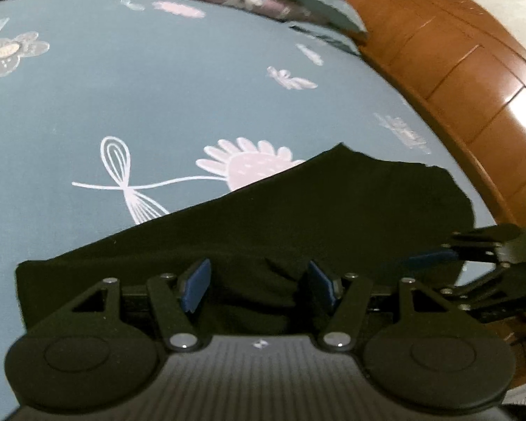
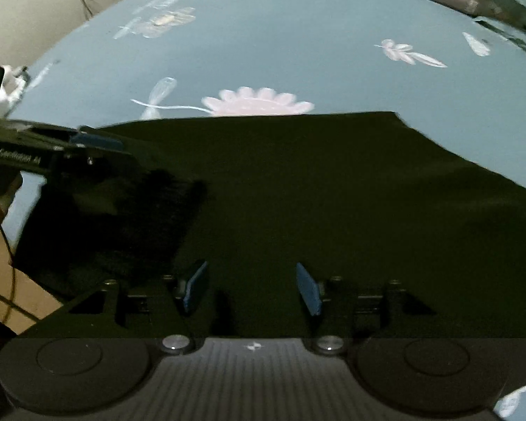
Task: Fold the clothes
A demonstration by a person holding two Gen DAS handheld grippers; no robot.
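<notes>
Black garment (image 2: 315, 193) lay flat on bed (image 1: 157, 80) (smooth for folding); left gripper (image 1: 259, 286), right gripper (image 2: 250, 287) fingers spread, empty, poised over near hem.

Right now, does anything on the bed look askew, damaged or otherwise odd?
Nothing stands out. A black garment lies fairly flat on the blue flowered bedsheet, with both the left gripper and the right gripper open above its near edge. No tears or spills are visible.
</notes>
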